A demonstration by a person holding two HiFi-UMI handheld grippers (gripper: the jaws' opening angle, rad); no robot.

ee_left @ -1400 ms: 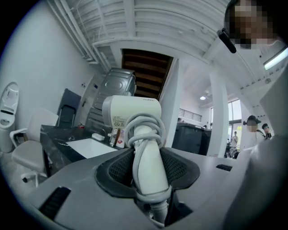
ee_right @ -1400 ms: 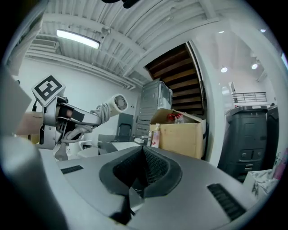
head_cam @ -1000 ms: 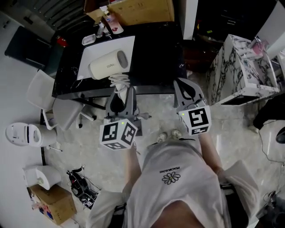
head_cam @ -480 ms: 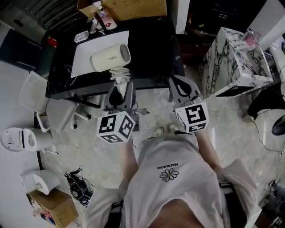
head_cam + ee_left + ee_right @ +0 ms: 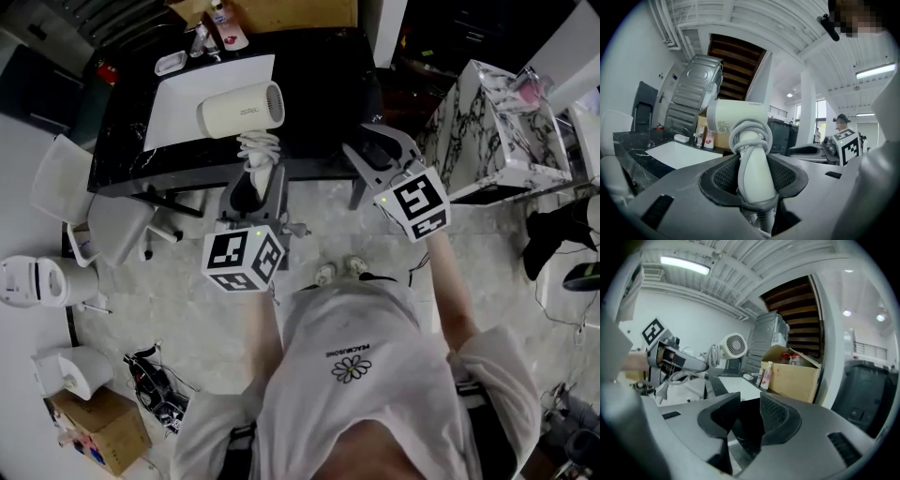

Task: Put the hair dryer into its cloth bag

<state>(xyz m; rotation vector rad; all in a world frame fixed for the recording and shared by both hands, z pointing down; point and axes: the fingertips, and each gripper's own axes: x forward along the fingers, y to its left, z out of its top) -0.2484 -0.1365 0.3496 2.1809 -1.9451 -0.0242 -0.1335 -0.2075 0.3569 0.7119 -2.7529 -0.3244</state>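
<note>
The cream hair dryer [image 5: 239, 110] hangs over the black table's near edge, its cord wound round the handle [image 5: 752, 154]. My left gripper [image 5: 255, 186] is shut on that handle, and both pads [image 5: 724, 176] press its sides. A flat white cloth [image 5: 192, 94] lies on the table behind the dryer. My right gripper [image 5: 373, 148] hovers at the table's near right edge, to the right of the dryer. Its jaws are opening and I see nothing between them in the right gripper view [image 5: 750, 411]. That view shows the dryer's grille [image 5: 735, 345] at the left.
The black table [image 5: 323, 94] carries a cardboard box [image 5: 281, 11], small bottles [image 5: 217, 17] and a white dish [image 5: 171, 64] at its far edge. A marble-patterned cabinet [image 5: 497, 131] stands to the right. White chairs [image 5: 70, 192] stand to the left.
My right gripper has swung right and up beside the table's edge, and its jaws have parted. The left gripper still holds the dryer in about the same place.
</note>
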